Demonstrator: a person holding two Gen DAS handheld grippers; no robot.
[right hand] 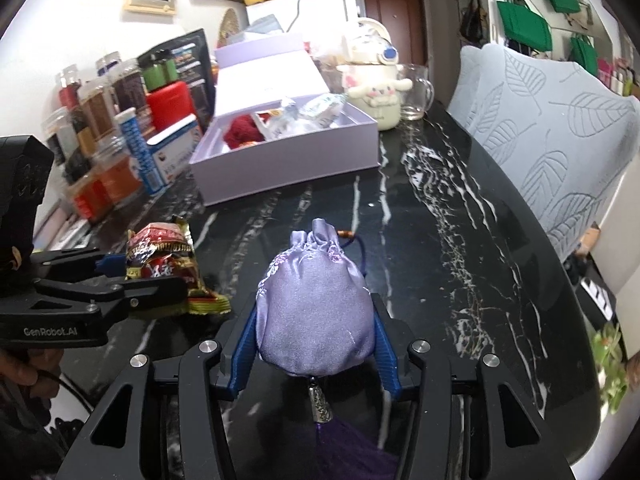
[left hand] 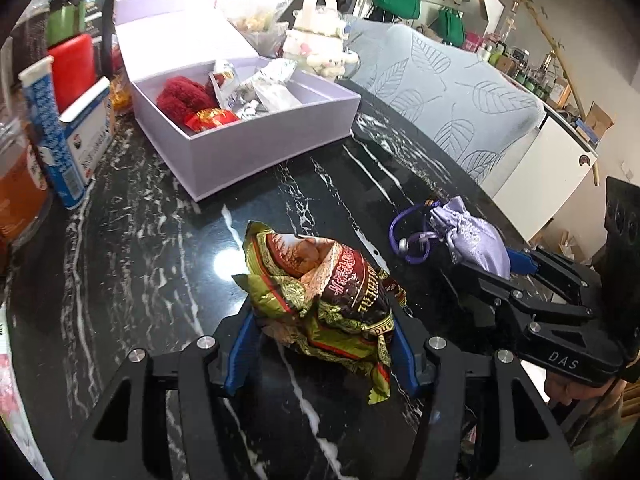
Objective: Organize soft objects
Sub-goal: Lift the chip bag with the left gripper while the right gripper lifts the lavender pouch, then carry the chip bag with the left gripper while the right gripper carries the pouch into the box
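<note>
My left gripper (left hand: pixel 320 344) is shut on a crinkled green and brown snack packet (left hand: pixel 324 288), held just above the black marble table (left hand: pixel 140 248). My right gripper (right hand: pixel 316 348) is shut on a lilac satin drawstring pouch (right hand: pixel 316 312) with a purple tassel below it. The pouch (left hand: pixel 472 240) and right gripper (left hand: pixel 504 268) show at the right in the left wrist view. The packet (right hand: pixel 168 260) and left gripper (right hand: pixel 132 276) show at the left in the right wrist view. An open lilac box (left hand: pixel 272 148) holding a red knitted item (left hand: pixel 184 96) and wrappers stands ahead.
Jars, a blue tube (left hand: pixel 48 132) and a red box (left hand: pixel 74 68) line the left edge. A white plush character (right hand: pixel 378 96) and a glass mug (right hand: pixel 416 92) stand behind the lilac box (right hand: pixel 288 164). A grey leaf-pattern chair (right hand: pixel 560 136) is at the right.
</note>
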